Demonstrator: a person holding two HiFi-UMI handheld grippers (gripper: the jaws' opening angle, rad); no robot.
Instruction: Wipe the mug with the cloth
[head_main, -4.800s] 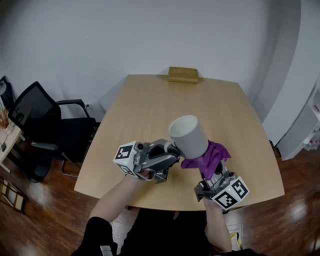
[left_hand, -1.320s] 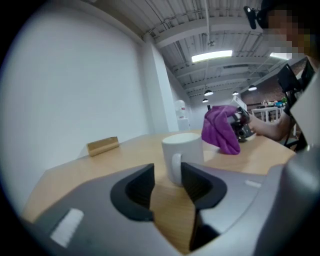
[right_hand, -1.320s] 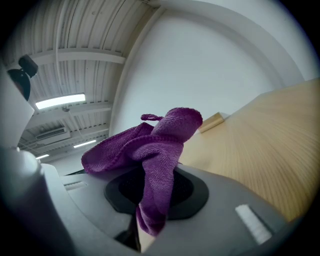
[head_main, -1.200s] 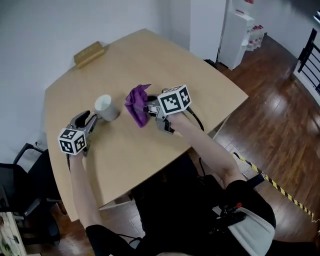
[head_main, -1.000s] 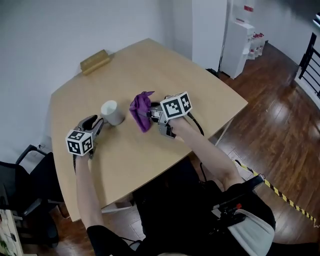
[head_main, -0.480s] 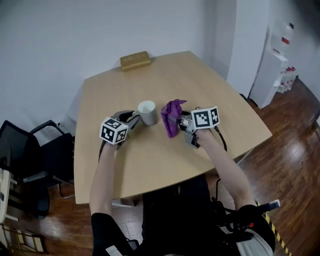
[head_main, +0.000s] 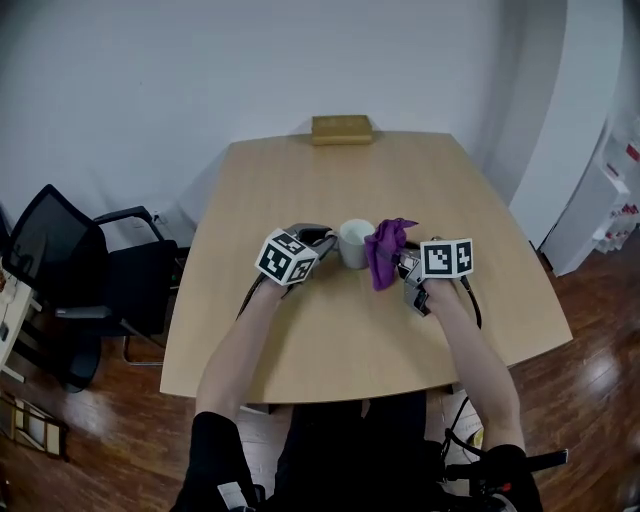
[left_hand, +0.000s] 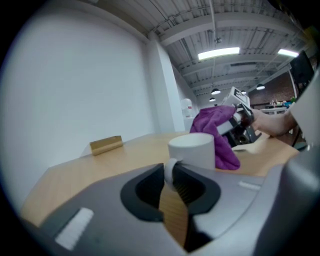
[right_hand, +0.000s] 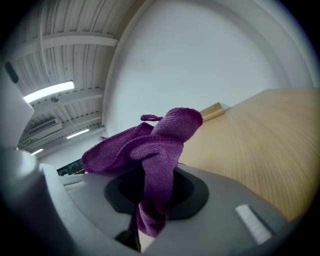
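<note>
Earliest pic: white ceramic mug (head_main: 354, 243) was up in the air, tilted, gripped by the left gripper (head_main: 322, 240), w/ the purple knitted cloth (head_main: 385, 250) pressed on its right side. Since then the mug's been set upright on the tan wooden table (head_main: 300, 340) & let go. Approx a sec ago the left gripper sat just off the mug's left, jaws wider. Now they're closing w/ the mug handle (left_hand: 169, 172) btwn them. Right gripper (head_main: 406, 264) had pulled the cloth clear of the mug; now it's back just beside the mug's right.

Light wooden table (head_main: 330, 330), white mug (head_main: 354, 243) standing upright near its middle, tan block (head_main: 341, 129) at the far edge
</note>
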